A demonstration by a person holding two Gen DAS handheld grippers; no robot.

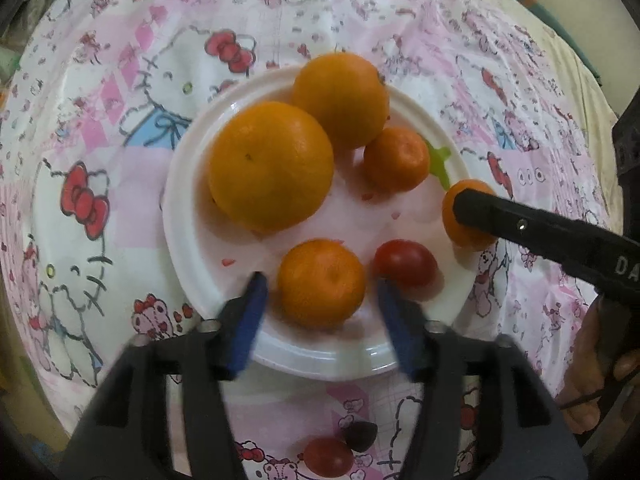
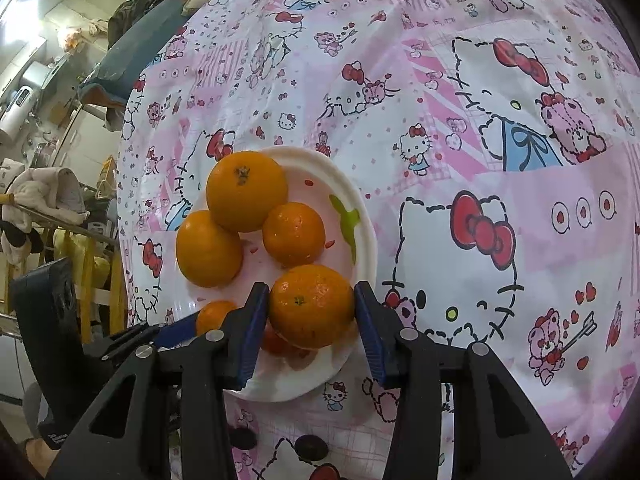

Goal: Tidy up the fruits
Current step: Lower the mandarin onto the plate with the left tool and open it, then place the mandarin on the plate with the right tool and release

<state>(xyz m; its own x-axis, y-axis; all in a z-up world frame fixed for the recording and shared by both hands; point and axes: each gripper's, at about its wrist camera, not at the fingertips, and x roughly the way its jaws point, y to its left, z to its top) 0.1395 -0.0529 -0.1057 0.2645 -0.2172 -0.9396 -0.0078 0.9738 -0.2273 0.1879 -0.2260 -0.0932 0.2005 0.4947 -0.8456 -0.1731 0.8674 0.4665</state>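
Note:
A white plate (image 1: 188, 216) on a pink cartoon-print cloth holds two large oranges (image 1: 272, 166) (image 1: 342, 100), a small mandarin (image 1: 396, 160) and a red cherry tomato (image 1: 404, 262). Another mandarin (image 1: 322, 282) rests on the plate between the blue pads of my left gripper (image 1: 320, 284), which is open with a gap on each side. My right gripper (image 2: 311, 288) is shut on a mandarin (image 2: 312, 306) at the plate's near rim (image 2: 280, 388). In the left wrist view that mandarin (image 1: 460, 216) shows at the plate's right edge behind a black finger (image 1: 520, 224).
A red cherry tomato (image 1: 328, 456) and a dark fruit (image 1: 360, 436) lie on the cloth near the plate's front. Dark fruits (image 2: 312, 446) also show in the right wrist view. A person's hand (image 1: 596, 360) is at the right. Cluttered furniture (image 2: 48, 200) stands beyond the table's left edge.

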